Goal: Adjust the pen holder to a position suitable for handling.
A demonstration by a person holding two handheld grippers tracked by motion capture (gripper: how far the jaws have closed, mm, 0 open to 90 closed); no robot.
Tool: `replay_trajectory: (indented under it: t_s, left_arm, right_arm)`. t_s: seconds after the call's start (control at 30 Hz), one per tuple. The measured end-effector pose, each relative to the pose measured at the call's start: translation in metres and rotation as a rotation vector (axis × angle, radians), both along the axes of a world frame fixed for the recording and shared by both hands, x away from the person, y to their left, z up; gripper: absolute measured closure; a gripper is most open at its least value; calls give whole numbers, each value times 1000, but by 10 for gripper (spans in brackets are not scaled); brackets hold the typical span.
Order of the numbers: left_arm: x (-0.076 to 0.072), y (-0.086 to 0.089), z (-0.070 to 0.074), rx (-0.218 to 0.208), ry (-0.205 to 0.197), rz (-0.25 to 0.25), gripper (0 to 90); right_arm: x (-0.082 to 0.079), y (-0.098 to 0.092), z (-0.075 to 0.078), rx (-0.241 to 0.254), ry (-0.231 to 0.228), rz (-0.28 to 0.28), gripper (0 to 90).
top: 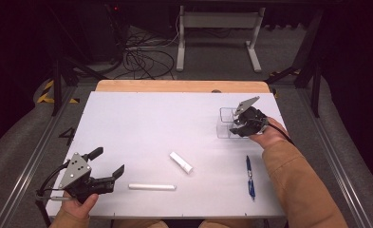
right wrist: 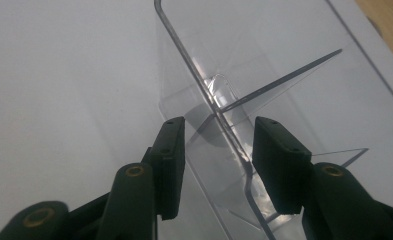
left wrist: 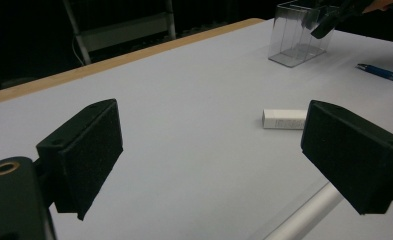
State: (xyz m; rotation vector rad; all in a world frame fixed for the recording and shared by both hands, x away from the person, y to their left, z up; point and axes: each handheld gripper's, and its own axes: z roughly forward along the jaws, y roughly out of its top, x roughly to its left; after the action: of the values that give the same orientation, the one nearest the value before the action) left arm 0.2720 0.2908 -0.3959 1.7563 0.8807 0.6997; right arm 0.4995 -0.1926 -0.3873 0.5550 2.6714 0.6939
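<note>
A clear plastic box (top: 225,122) with inner dividers is seen standing near the far right corner of the white table (top: 141,123). The right gripper (top: 237,127) is held at the box, and in the right gripper view one wall of the box (right wrist: 204,95) is straddled by the jaws, one jaw outside it and one inside; a gap can be made out on each side, so the wall is not yet pinched. The left gripper (top: 109,164) is held low at the near left corner, its jaws wide apart with nothing between them. Just to its right a white tube (top: 152,187) is lying, with a white stick (top: 181,162) farther in. A blue pen (top: 249,176) is lying near the right forearm.
</note>
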Motion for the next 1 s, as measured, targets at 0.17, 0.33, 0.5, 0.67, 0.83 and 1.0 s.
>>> replay_trajectory:
  t_s: [0.17, 0.33, 0.5, 0.67, 0.83, 1.0]
  left_arm:
    - [0, 0, 0, 0, 0, 0, 105]
    - [0, 0, 0, -2, -1, 1, 105]
    - [0, 0, 0, -1, -1, 2, 105]
    - [2, 0, -2, -11, 11, -1, 107]
    - [1, 1, -1, -14, 5, 3, 108]
    - [2, 2, -2, -20, 11, 1, 108]
  right_arm:
    - [0, 2, -4, -20, 10, 7, 637]
    - [-1, 3, -4, -34, -1, 26, 649]
    - [-2, 3, -3, -44, -8, 46, 678]
    - [-5, 5, 0, -80, -14, 94, 756]
    - [-9, 13, 5, -110, -28, 147, 868]
    - [-15, 19, 18, -70, -49, 167, 869]
